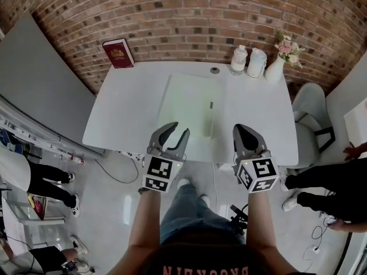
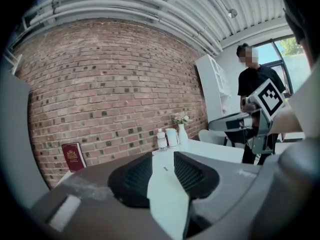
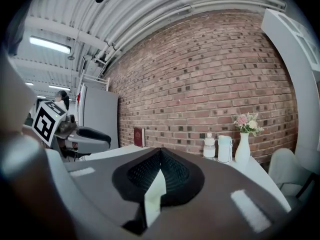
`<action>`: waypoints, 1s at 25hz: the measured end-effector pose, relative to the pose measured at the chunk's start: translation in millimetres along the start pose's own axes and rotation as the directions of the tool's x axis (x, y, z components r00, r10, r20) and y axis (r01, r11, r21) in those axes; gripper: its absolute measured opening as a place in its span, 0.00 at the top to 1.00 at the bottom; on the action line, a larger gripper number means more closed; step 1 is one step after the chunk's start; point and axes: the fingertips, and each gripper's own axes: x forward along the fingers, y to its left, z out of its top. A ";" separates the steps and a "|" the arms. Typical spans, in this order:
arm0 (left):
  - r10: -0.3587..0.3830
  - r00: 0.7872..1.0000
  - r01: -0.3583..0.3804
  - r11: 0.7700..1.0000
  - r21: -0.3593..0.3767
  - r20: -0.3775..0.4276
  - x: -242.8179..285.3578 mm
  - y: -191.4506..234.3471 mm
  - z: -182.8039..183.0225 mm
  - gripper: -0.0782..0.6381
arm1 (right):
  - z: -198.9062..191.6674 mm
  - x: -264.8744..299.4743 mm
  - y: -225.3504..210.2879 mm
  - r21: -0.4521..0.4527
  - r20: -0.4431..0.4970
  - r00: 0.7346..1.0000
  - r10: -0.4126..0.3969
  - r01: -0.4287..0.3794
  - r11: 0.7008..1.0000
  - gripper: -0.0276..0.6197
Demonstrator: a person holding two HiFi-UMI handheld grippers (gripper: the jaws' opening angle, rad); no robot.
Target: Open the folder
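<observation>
Left tool (image 1: 179, 129) has its jaws standing apart, and nothing is between them; right tool (image 1: 243, 129) has its jaws together at the tips and holds nothing. Both hang at the near edge of the white surface (image 1: 258, 107). The folder (image 1: 186, 105), pale green, lies flat and closed in the middle of this surface, just in front of the tools, and neither tool grips it. I judge that the task is at its very start: the approach is almost made, but taking the edge of the cover and turning it over are both left to do.
</observation>
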 end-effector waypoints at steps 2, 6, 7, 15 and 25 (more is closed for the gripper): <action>-0.018 1.000 0.018 1.000 0.001 -0.023 11.0 2.0 -9.5 0.72 | -8.8 9.6 -2.3 0.010 -0.021 1.000 -0.003 0.003 1.000 0.96; -0.073 0.993 0.074 0.997 0.009 -0.089 39.2 4.7 -31.0 0.72 | -27.8 31.3 -12.4 0.036 -0.070 0.997 -0.023 0.026 0.999 0.96; -0.088 0.990 0.090 0.996 0.015 -0.110 45.8 5.0 -35.8 0.72 | -32.0 36.9 -14.8 0.045 -0.085 0.996 -0.026 0.030 0.999 0.96; -0.224 0.939 0.248 0.967 0.064 -0.260 84.1 -8.9 -83.3 0.70 | -69.9 73.5 -26.2 0.127 -0.195 0.980 -0.033 0.059 0.990 0.96; -0.336 0.836 0.439 0.884 0.161 -0.434 103.4 -36.2 -136.4 0.62 | -121.3 97.9 -29.2 0.249 -0.316 0.949 -0.013 0.096 0.964 0.96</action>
